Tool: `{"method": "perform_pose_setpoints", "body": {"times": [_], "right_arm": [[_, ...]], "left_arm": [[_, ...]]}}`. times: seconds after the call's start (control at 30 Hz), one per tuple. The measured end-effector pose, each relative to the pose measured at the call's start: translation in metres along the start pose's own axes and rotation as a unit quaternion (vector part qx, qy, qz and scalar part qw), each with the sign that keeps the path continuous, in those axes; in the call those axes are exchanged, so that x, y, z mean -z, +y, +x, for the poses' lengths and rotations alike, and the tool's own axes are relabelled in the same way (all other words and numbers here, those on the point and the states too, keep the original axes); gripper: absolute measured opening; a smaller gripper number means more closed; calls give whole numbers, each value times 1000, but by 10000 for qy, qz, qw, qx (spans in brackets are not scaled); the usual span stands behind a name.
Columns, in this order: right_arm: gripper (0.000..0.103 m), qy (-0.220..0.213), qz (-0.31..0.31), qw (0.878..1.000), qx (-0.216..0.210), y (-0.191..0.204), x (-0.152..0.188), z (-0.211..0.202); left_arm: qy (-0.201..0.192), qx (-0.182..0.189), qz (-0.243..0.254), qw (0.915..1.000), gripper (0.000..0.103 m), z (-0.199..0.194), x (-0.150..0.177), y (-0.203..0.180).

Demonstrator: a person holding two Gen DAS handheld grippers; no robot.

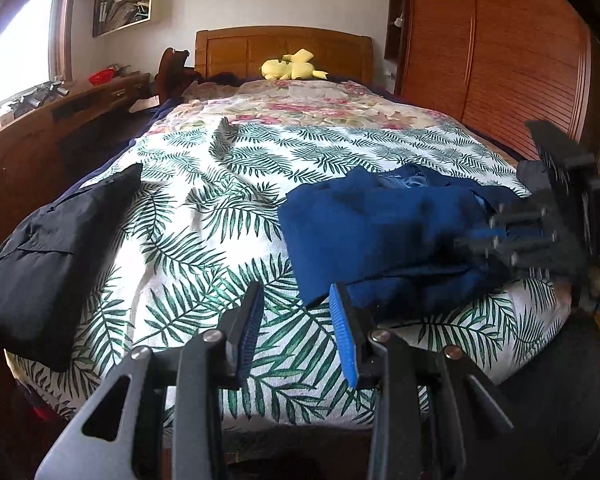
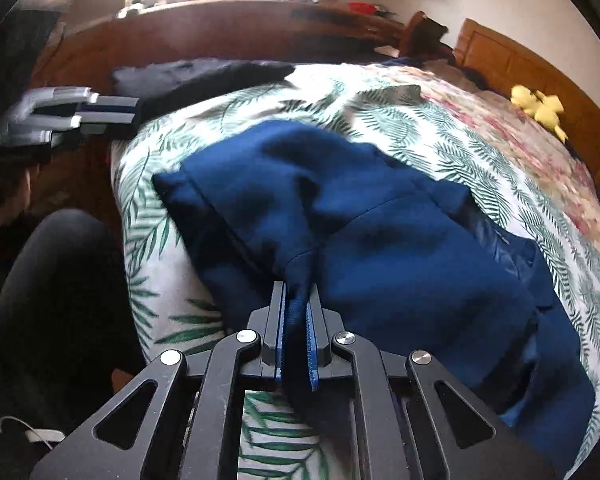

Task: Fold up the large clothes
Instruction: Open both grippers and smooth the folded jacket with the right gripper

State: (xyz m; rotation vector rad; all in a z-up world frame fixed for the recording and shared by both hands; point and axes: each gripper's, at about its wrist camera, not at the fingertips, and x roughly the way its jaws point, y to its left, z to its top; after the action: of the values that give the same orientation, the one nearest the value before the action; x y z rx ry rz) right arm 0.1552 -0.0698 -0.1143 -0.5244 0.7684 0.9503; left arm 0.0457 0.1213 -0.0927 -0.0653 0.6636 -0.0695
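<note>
Across the leaf-print bedspread (image 1: 204, 216), from a dark garment (image 1: 48, 248) at left, past the left tongs (image 1: 296, 320) hanging spread and empty, the soft, floppy navy garment (image 2: 380, 240) lies rumpled rightward, the right tongs (image 2: 298, 320) pinching a hem fold, best gripped at edges.

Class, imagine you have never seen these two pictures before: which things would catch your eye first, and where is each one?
First, the blue garment, bunched on the near end of the bed's palm-leaf sheet, with a fold of it pinched in the right gripper. Next, the left gripper, open over bare sheet with nothing between its fingers. Then the dark garment at the sheet's left edge and the yellow plush toy by the wooden headboard.
</note>
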Motion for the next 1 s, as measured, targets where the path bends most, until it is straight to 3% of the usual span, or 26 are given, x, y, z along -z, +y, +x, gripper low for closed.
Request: {"method": "perform_pose_setpoints", "body": {"times": [0.17,0.3,0.37,0.47,0.53,0.57,0.6,0.63,0.73,0.87,1.0], "right_arm": [[2,-257,42,9985,482,-27,-26,-8],[2,-398,-83,9936,1052,-56,-67,2],[2,-512,-69,9861,1577,-74,-88,5],[3,-623,537,9718,2209,-118,-115,6],[20,-541,943,9667,2318,-140,-122,6],[29,-529,1049,9676,2235,-145,-123,4],[50,-538,1054,9699,2127,-145,-121,3],[61,-616,993,9721,2033,-139,-116,-2],[61,-639,721,9791,1790,-113,-98,-8],[61,-395,417,9952,787,-63,-61,-4],[61,-157,369,9989,226,-24,-35,5]], "left_arm": [[-2,25,-45,10000,33,3,1,3],[30,34,-24,10000,33,5,1,2],[39,40,-20,10000,33,6,1,1],[43,33,-12,10000,33,6,0,-1],[25,45,7,10000,33,5,-1,-3],[10,50,24,10000,33,5,-2,-4],[-7,57,34,10000,33,4,-3,-5],[-15,65,41,10000,33,4,-4,-6],[-25,87,54,9999,33,5,-6,-10],[-23,111,94,9999,33,7,-7,-16],[-20,126,124,9998,33,8,-7,-22]]}}
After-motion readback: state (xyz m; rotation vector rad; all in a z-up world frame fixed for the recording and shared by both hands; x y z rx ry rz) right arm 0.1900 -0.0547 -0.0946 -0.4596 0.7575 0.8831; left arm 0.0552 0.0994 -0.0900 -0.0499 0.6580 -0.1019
